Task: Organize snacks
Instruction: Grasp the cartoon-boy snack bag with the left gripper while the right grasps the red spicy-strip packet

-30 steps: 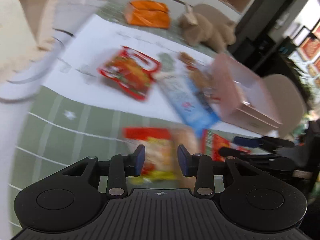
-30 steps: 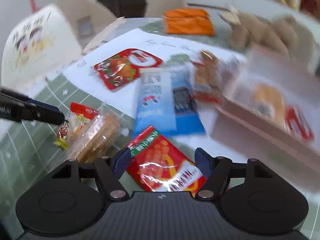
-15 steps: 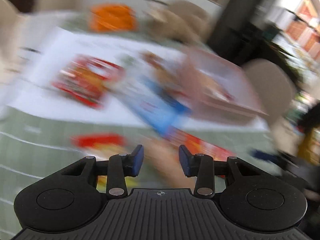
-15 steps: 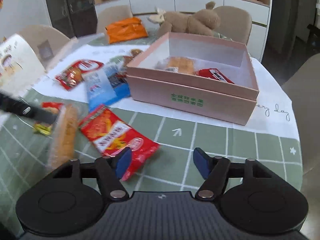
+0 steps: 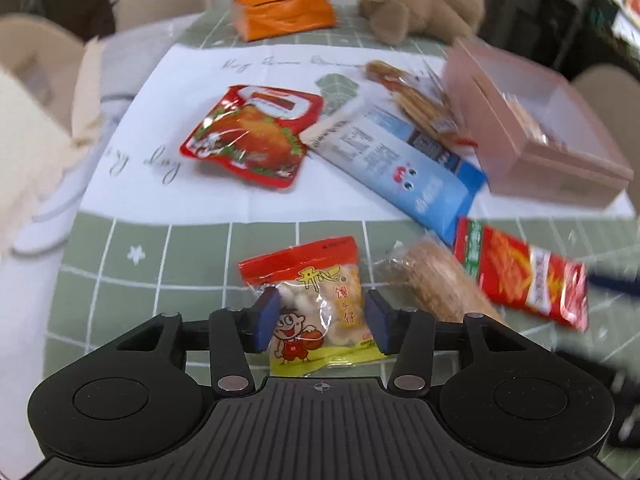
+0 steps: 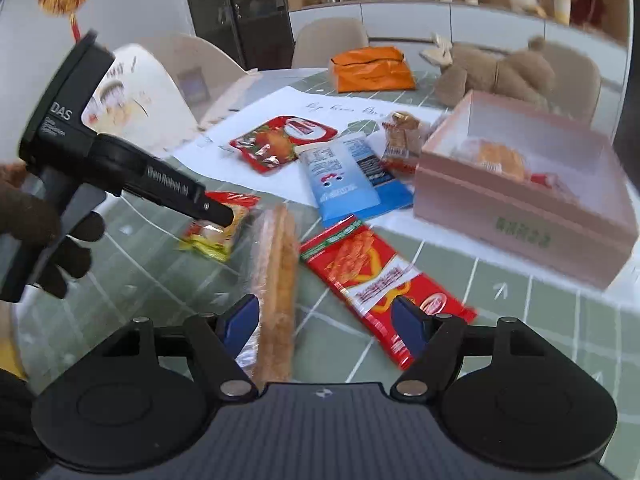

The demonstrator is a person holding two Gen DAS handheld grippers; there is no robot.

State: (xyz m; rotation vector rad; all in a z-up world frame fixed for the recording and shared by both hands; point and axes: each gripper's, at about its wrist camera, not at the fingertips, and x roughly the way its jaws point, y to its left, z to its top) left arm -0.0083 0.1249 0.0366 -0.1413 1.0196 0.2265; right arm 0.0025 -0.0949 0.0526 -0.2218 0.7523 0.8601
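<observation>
My left gripper (image 5: 319,315) is open, its jaws on either side of a small cartoon snack bag (image 5: 316,304) lying on the green tablecloth; the bag also shows in the right wrist view (image 6: 218,226), under the left gripper (image 6: 224,216). My right gripper (image 6: 326,320) is open and empty above a long wrapped bread stick (image 6: 276,280) and a red snack packet (image 6: 376,276). A pink box (image 6: 520,208) at the right holds a few snacks. A blue packet (image 5: 396,168), a red chicken packet (image 5: 252,136) and a biscuit pack (image 5: 416,96) lie on white paper.
An orange bag (image 6: 370,68) and a brown plush toy (image 6: 496,72) sit at the table's far side. Chairs (image 6: 330,40) stand around the table. A white printed card (image 6: 132,96) stands at the left.
The left gripper has come down and opened wider around the cartoon snack bag. The right gripper swung right toward the box, then back left over the bread stick and red packet.
</observation>
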